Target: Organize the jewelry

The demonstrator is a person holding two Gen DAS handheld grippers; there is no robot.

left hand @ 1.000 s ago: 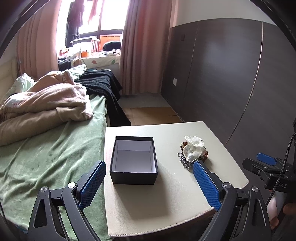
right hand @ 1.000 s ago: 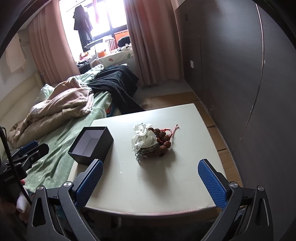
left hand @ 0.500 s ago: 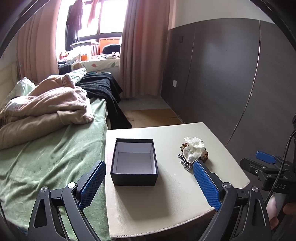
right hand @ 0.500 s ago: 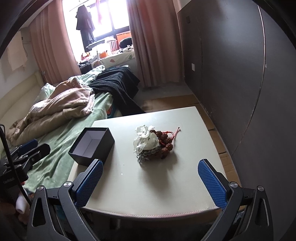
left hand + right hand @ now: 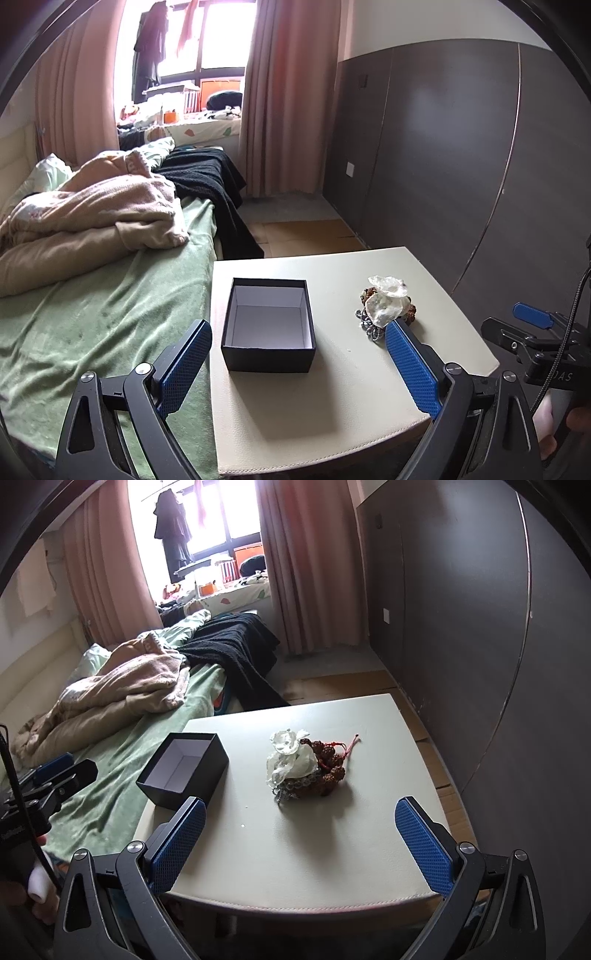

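A black open box point(image 5: 269, 325) with a white, bare inside stands on the left half of a small cream table point(image 5: 332, 406). A heap of jewelry point(image 5: 386, 308) lies to its right: a translucent white piece on brown beads, a red cord and silver beads. In the right wrist view the heap point(image 5: 304, 766) sits mid-table and the box point(image 5: 184, 768) is left of it. My left gripper point(image 5: 297, 360) is open, hovering above the near table edge in front of the box. My right gripper point(image 5: 301, 836) is open, short of the heap, nothing between its fingers.
A bed with a green sheet point(image 5: 92, 332), beige blanket point(image 5: 92, 218) and black throw point(image 5: 207, 181) adjoins the table's left side. A dark panelled wall point(image 5: 461, 166) runs along the right. Beyond the table are bare floor, pink curtains point(image 5: 288, 96) and a window.
Both grippers have drifted only slightly; the views show a small shift of the scene. Box and jewelry heap stay where they were, and both grippers remain open.
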